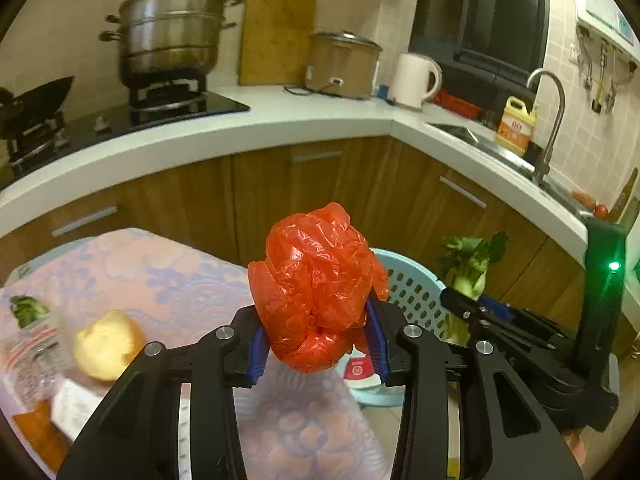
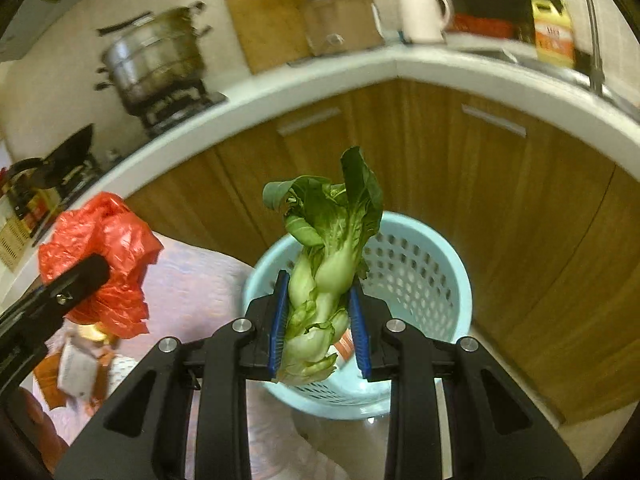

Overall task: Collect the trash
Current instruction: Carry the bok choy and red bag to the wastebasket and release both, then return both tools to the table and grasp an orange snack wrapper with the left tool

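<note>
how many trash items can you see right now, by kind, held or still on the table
Red plastic bag, in the left gripper: 1
Bok choy, in the right gripper: 1
Bitten apple on the table: 1
Clear plastic wrapper on the table: 1
Total: 4

No text comes through clearly here. The yellow detergent jug [image 1: 516, 126] beside the faucet [image 1: 550, 120] wears an orange label with pale characters, too small and soft to make out; in the right wrist view that jug [image 2: 552, 34] is smeared by blur. The clear wrapper [image 1: 28, 344], left of the faucet and well below it, carries red print, unreadable. The white appliance [image 1: 604, 4] above the faucet shows teal markings, also illegible.
</note>
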Available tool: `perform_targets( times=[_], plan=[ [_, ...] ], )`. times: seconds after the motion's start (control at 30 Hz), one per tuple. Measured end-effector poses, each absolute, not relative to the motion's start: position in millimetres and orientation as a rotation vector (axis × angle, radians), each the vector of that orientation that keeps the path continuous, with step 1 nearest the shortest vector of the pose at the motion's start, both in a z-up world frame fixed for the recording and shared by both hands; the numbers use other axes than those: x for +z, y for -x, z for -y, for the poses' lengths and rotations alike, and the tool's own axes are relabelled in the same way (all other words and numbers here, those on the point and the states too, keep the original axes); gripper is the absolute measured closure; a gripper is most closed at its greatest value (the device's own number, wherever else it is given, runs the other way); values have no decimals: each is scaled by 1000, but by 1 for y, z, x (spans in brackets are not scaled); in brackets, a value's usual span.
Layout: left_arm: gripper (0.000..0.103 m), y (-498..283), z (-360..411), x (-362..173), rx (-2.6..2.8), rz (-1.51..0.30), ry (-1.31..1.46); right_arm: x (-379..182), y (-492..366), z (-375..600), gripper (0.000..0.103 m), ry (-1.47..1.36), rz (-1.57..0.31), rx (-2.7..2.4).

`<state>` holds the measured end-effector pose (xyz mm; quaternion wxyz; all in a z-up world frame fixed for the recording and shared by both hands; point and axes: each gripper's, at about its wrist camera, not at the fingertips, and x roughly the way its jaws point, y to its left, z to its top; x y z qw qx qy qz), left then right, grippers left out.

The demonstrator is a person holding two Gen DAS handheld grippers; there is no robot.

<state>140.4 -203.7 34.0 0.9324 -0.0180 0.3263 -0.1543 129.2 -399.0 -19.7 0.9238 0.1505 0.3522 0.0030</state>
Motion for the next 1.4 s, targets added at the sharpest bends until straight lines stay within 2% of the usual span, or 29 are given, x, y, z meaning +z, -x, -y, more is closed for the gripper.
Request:
perform_targets(
  times=[0.2, 0.23, 0.33, 0.37, 0.47, 0.63, 0.93, 1.4],
  plan=[
    [63, -165, 228, 13, -338, -701, 3, -53, -160, 424, 77, -377, -839, -26],
    [60, -168, 231, 10, -347, -708, 1, -57, -165, 427, 77, -385, -850, -23],
    [42, -175, 237, 1, -345, -723, -33, -69, -176, 430, 74, -397, -896, -14],
    [41, -175, 236, -1, -341, -720, -41, -71, -177, 431, 72, -405, -899, -10],
    [38, -171, 231, -3, -349, -726, -29, -72, -174, 432, 50, -414, -886, -16],
    [37, -160, 222, 6, -343, -704, -12, -59, -162, 427, 50, -407, -849, -4],
    [37, -109, 188, 52, -316, -573, 1, -1, -125, 388, 50, -341, -726, 96],
    [33, -36, 61, 83, -134, -474, 120, 34, -91, 268, 50, -182, -665, 297]
  ],
)
